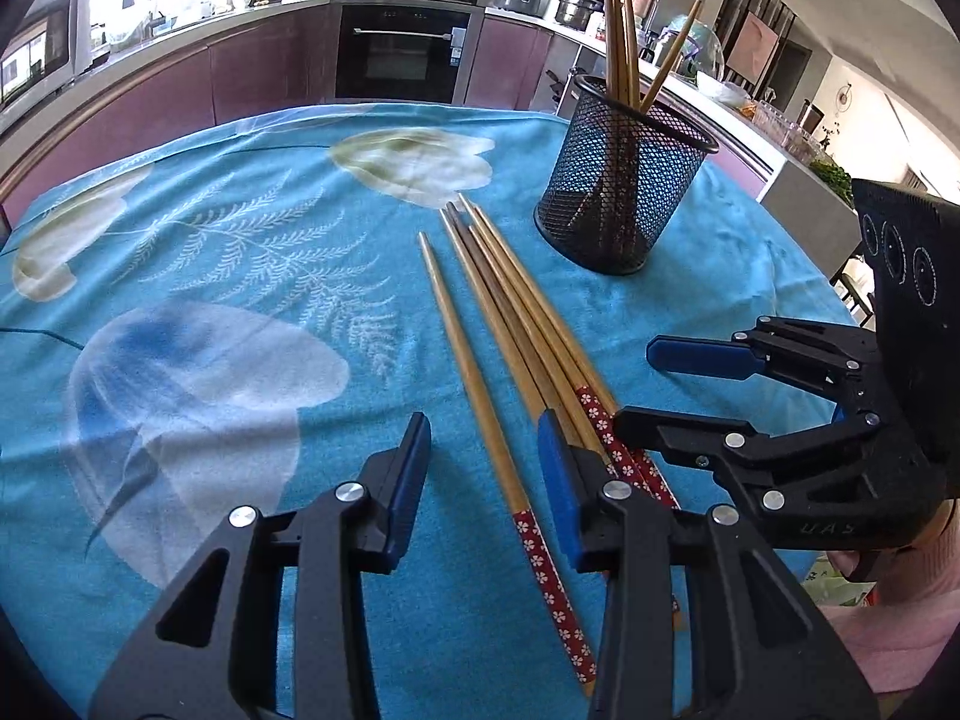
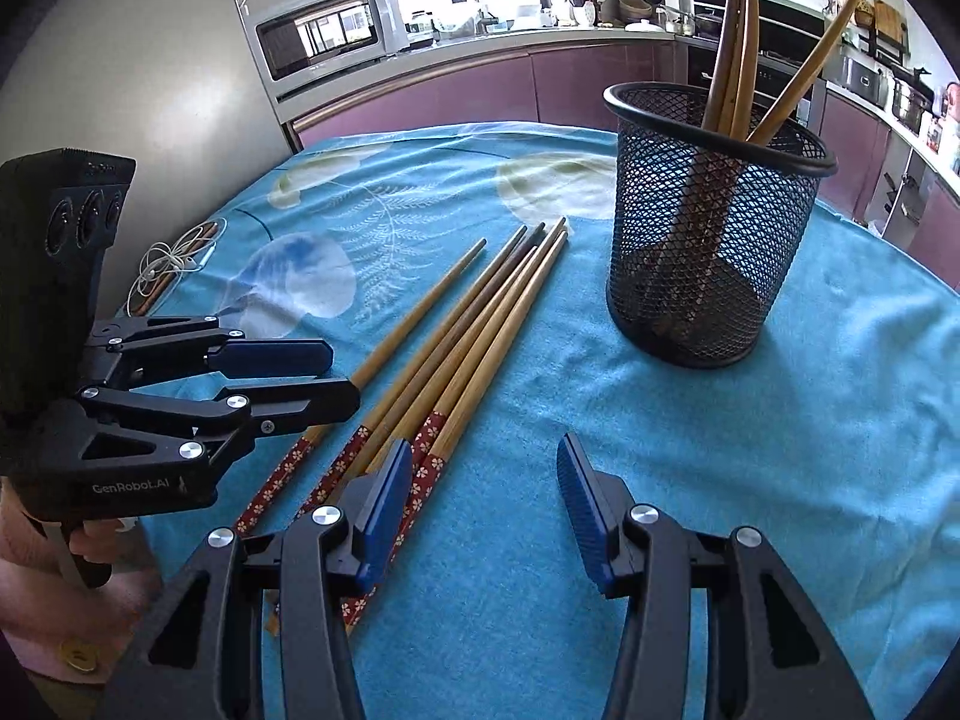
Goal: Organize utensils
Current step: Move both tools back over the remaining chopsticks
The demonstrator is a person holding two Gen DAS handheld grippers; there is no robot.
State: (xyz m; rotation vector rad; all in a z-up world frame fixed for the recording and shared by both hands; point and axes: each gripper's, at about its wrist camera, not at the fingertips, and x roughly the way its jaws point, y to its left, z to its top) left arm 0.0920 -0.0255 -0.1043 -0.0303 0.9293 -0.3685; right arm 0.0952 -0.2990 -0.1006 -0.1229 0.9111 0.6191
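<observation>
Several wooden chopsticks with red flowered handles lie on the blue cloth. A lone chopstick (image 1: 474,378) (image 2: 420,312) rests a little apart from the bundle (image 1: 528,324) (image 2: 480,324). My left gripper (image 1: 483,426) (image 2: 343,373) is open low over the cloth, its fingers on either side of the lone chopstick without pressing it. My right gripper (image 2: 483,447) (image 1: 636,387) is open too. Its left finger (image 2: 384,504) sits over the bundle's handle ends, with bare cloth between the fingers. A black mesh cup (image 1: 624,180) (image 2: 714,240) stands upright beyond, holding several chopsticks (image 1: 621,30) (image 2: 738,48).
A tangled white earphone cable (image 2: 168,258) lies near the table's left edge. The round table's blue floral cloth (image 1: 210,300) drops off at the far rim. Purple kitchen cabinets and an oven (image 1: 408,54) stand behind. A pink sleeve (image 1: 888,630) shows behind the right gripper.
</observation>
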